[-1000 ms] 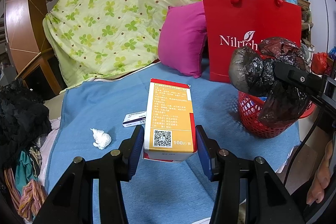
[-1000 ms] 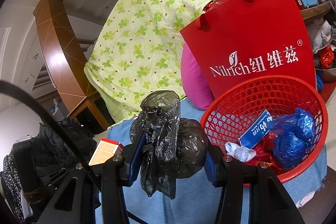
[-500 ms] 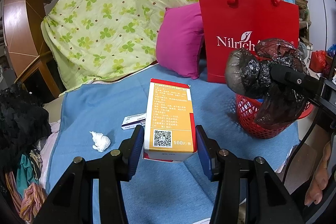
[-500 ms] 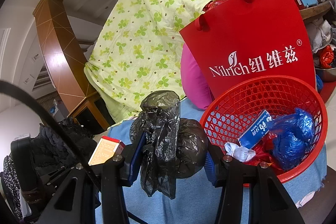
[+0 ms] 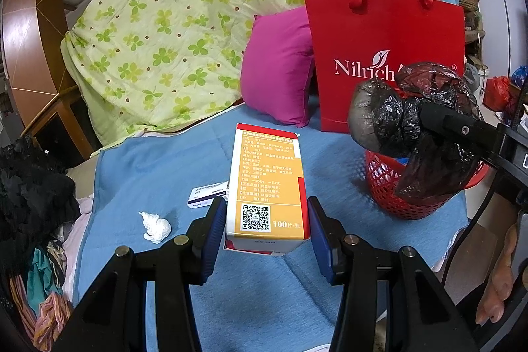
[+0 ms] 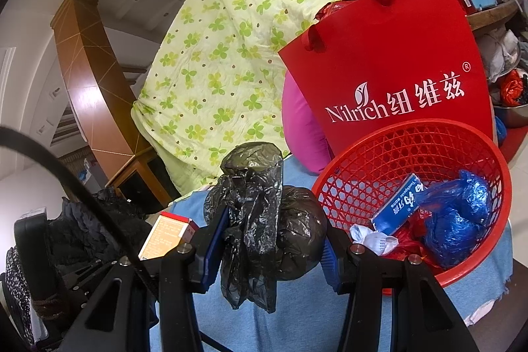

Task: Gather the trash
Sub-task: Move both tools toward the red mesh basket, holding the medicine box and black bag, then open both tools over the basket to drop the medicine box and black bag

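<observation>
My left gripper (image 5: 267, 235) is shut on an orange and red medicine box (image 5: 268, 180), its blue pads against the box's two sides above the blue cloth (image 5: 142, 160). My right gripper (image 6: 270, 241) is shut on a crumpled black plastic bag (image 6: 264, 213), which bulges out to the right and hangs below the pads. The left wrist view shows that bag (image 5: 412, 127) held just over the near rim of the red mesh basket (image 5: 392, 197). The basket (image 6: 412, 134) holds a blue toothpaste box (image 6: 401, 205), a blue plastic bag (image 6: 455, 220) and white scraps.
A crumpled white tissue (image 5: 155, 225) and a small white and purple box (image 5: 208, 193) lie on the cloth, left of the held box. Behind stand a red paper bag (image 5: 386, 55), a pink pillow (image 5: 277, 71) and a green clover quilt (image 5: 165, 38). A person's hand (image 5: 498, 279) shows lower right.
</observation>
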A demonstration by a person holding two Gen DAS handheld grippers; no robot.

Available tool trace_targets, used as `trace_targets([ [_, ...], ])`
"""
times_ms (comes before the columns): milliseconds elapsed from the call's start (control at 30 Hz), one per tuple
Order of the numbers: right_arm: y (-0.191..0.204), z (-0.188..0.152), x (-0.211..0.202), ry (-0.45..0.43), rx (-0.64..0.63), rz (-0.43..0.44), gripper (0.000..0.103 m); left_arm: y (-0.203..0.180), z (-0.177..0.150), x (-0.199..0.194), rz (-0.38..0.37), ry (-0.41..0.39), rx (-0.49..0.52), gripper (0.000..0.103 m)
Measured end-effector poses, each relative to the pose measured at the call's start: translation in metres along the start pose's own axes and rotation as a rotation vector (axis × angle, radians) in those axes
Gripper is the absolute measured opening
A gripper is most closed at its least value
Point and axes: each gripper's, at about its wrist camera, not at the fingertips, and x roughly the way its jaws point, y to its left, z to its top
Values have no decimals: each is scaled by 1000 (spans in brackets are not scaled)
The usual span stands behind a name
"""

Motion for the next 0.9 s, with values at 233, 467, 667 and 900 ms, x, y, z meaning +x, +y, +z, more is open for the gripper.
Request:
trace_targets([
  [233,-3,2,-3,-6,14,-3,54,-4,0,0,-8,-1,10,51],
  [467,-5,-1,-9,-12,33,-7,54,-7,0,0,-15,-2,16,51],
  [667,-7,-1,-10,-15,46,-10,54,-10,0,2,-23,3,18,51],
  [900,-10,-1,-13,-23,68,-10,54,-11,0,3,-30,3,22,51],
])
